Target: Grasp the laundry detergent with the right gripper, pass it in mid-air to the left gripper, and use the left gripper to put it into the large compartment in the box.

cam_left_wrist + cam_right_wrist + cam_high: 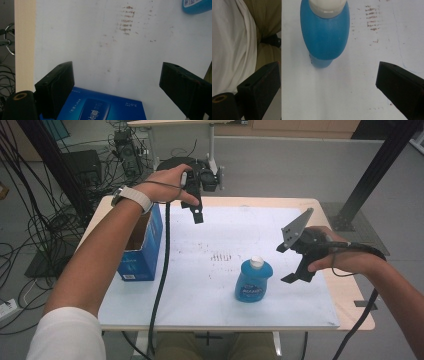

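A blue bottle (253, 281) with a white cap (257, 261) stands upright on the white sheet, near the table's front. My right gripper (287, 263) hovers just right of it, open and apart from it. In the right gripper view the bottle (324, 35) stands ahead of the wide jaws of my right gripper (329, 67), with nothing between them. A blue carton (142, 245), open at the top, stands at the table's left. My left gripper (197, 214) hangs open above the sheet's far part, right of the carton. In the left gripper view the carton (100, 107) lies low between the jaws of my left gripper (117, 67).
The white sheet (220, 300) covers most of the wooden table (350, 295) and carries small brown stains (222, 256). Cables (35, 220) lie on the floor at the left. A black slanted post (380, 165) rises at the far right.
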`<state>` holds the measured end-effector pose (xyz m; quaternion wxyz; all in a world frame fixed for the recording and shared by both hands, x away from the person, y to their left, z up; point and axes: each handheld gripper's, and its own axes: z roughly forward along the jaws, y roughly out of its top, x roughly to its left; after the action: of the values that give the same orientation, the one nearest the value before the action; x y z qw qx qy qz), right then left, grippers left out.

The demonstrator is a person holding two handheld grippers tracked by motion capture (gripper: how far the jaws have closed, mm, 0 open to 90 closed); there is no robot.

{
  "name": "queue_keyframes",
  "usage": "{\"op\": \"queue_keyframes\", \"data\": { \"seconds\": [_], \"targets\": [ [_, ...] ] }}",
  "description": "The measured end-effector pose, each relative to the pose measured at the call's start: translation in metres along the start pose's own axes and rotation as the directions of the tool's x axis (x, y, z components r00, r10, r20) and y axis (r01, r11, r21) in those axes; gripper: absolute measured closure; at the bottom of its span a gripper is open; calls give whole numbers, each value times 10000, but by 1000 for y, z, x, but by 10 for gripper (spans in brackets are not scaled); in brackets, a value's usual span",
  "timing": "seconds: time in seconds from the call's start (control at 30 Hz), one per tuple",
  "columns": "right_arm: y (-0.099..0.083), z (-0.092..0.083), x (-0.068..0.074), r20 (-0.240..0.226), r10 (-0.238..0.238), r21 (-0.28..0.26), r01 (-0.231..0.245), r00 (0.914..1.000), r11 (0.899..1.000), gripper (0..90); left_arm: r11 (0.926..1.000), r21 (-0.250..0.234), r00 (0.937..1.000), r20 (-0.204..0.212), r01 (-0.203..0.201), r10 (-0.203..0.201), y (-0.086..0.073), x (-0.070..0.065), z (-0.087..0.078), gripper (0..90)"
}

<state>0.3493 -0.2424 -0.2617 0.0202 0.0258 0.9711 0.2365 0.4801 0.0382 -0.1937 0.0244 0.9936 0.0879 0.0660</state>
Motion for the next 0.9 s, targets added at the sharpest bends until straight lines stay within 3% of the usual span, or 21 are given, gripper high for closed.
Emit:
{"op": "queue_keyframes", "data": {
  "seconds": [0.9],
  "targets": [
    [-3, 20, 0, -58, -165, -638, 161, 9998, 9978, 49, 9999, -35, 9999, 39, 114, -114, -4, -1, 5, 131]
  ]
}}
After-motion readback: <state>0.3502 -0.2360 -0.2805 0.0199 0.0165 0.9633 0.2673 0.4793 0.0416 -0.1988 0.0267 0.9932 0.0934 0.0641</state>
